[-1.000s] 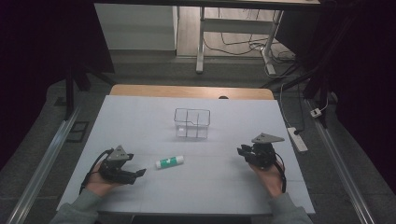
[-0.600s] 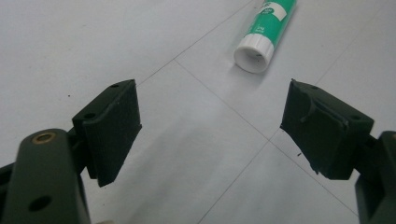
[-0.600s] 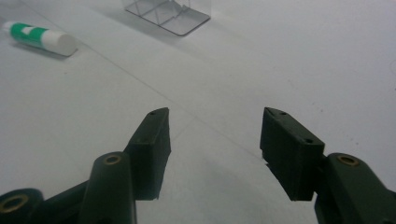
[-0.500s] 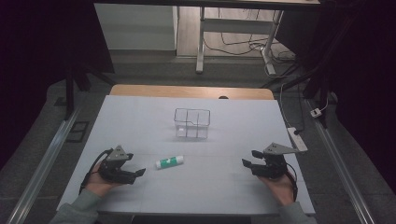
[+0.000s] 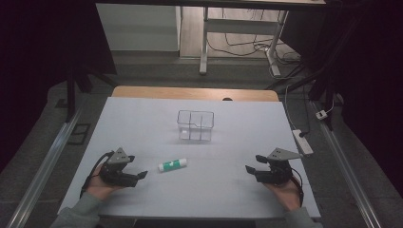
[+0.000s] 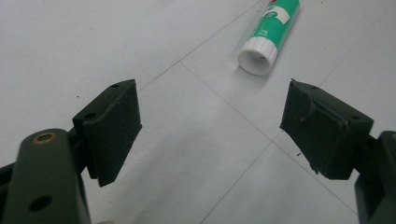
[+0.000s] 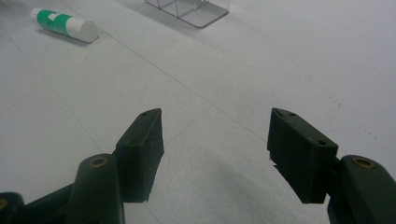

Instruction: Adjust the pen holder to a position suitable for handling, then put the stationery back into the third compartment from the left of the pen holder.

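both grippers rest low at the table's near edge, jaws apart and empty. left gripper points at the glue stick just beside it, likely ready to grab. right gripper waits well apart. clear box stands beyond.

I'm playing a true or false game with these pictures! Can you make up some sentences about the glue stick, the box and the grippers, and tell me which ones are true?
1. The glue stick lies flat on the table. True.
2. The glue stick is inside the clear box. False: it lies on the table, nearer the person than the box.
3. The left gripper is open. True.
4. The right gripper holds the glue stick. False: it is open and holds nothing.
5. The glue stick is closer to the right gripper. False: it lies near the left one.
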Action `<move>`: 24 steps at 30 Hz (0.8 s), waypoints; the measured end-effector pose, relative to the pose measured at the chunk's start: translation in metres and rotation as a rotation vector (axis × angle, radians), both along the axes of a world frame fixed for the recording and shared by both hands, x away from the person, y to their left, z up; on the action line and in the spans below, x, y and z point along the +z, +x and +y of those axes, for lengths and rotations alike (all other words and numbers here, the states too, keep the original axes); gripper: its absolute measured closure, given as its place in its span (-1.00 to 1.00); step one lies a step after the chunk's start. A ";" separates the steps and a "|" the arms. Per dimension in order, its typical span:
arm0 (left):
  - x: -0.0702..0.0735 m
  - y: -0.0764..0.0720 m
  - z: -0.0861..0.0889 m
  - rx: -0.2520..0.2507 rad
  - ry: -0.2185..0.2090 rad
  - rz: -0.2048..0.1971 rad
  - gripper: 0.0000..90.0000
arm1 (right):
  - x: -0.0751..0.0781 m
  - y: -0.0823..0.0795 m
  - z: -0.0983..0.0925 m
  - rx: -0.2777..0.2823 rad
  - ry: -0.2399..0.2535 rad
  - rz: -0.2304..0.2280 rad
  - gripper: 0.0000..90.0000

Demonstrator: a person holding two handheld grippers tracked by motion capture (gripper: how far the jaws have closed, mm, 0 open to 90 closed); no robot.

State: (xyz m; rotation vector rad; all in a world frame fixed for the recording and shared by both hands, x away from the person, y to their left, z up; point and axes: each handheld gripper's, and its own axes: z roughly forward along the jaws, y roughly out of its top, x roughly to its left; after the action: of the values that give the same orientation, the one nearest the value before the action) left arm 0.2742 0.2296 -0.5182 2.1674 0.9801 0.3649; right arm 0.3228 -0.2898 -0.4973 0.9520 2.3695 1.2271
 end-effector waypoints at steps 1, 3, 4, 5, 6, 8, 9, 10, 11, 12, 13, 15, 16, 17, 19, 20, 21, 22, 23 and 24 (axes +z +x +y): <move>0.001 0.000 0.000 -0.002 0.003 -0.003 -0.57 | -0.001 0.000 0.000 -0.002 -0.003 0.001 -0.21; 0.002 0.000 -0.001 -0.004 0.005 -0.007 -0.57 | -0.001 0.000 0.001 -0.001 -0.004 0.001 -0.21; 0.003 -0.001 -0.001 -0.007 0.005 -0.009 -0.57 | -0.001 0.001 0.002 0.000 -0.003 0.001 -0.21; 0.004 -0.001 -0.002 -0.008 0.003 -0.011 -0.57 | -0.001 0.000 0.002 0.001 -0.006 0.002 -0.22; 0.005 -0.001 -0.002 -0.011 0.005 -0.014 -0.57 | -0.001 0.000 0.002 0.005 -0.002 0.001 -0.22; 0.006 -0.001 -0.003 -0.010 0.003 -0.017 -0.57 | -0.001 0.000 0.003 0.005 -0.013 -0.004 -0.22; 0.007 0.000 -0.003 -0.013 0.004 -0.017 -0.57 | -0.001 0.000 0.003 0.011 -0.007 -0.002 -0.22; 0.008 0.000 -0.004 -0.014 0.005 -0.017 -0.57 | -0.001 0.000 0.003 0.011 -0.007 -0.002 -0.22; 0.008 0.000 -0.004 -0.015 0.007 -0.017 -0.57 | -0.001 0.000 0.003 0.010 -0.009 0.000 -0.22; 0.009 0.001 -0.005 -0.016 0.007 -0.018 -0.57 | -0.002 0.000 0.003 0.009 -0.009 0.002 -0.22; 0.010 0.001 -0.006 -0.018 0.008 -0.018 -0.57 | -0.002 0.000 0.003 0.007 -0.007 0.004 -0.22; 0.012 0.003 -0.008 -0.024 0.010 -0.017 -0.57 | -0.002 0.000 0.003 0.008 -0.002 0.002 -0.22; 0.013 0.004 -0.009 -0.027 0.008 -0.016 -0.57 | -0.002 0.000 0.003 0.007 -0.001 0.002 -0.22; 0.014 0.005 -0.010 -0.030 0.008 -0.016 -0.57 | -0.002 0.000 0.003 0.007 -0.002 0.002 -0.22; 0.016 0.008 -0.013 -0.040 0.011 -0.012 -0.57 | -0.002 0.001 0.002 0.003 -0.008 0.004 -0.22; 0.017 0.010 -0.015 -0.045 0.012 -0.010 -0.57 | -0.002 0.001 0.002 0.004 -0.006 0.006 -0.22; 0.018 0.011 -0.017 -0.052 0.015 -0.010 -0.57 | -0.003 0.001 0.002 0.004 -0.005 0.009 -0.22; 0.019 0.013 -0.020 -0.059 0.015 -0.008 -0.57 | -0.003 0.001 0.002 0.005 -0.006 0.010 -0.22; 0.020 0.015 -0.022 -0.066 0.017 -0.005 -0.57 | -0.003 0.002 0.002 0.005 -0.010 0.012 -0.22; 0.020 0.016 -0.024 -0.074 0.021 -0.002 -0.57 | -0.003 0.002 0.002 0.004 -0.016 0.013 -0.22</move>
State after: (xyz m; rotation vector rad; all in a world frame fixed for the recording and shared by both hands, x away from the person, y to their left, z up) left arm 0.2905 0.2056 -0.4979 2.2148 0.8959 0.3431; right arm 0.3245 -0.2877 -0.5005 0.9540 2.3887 1.2057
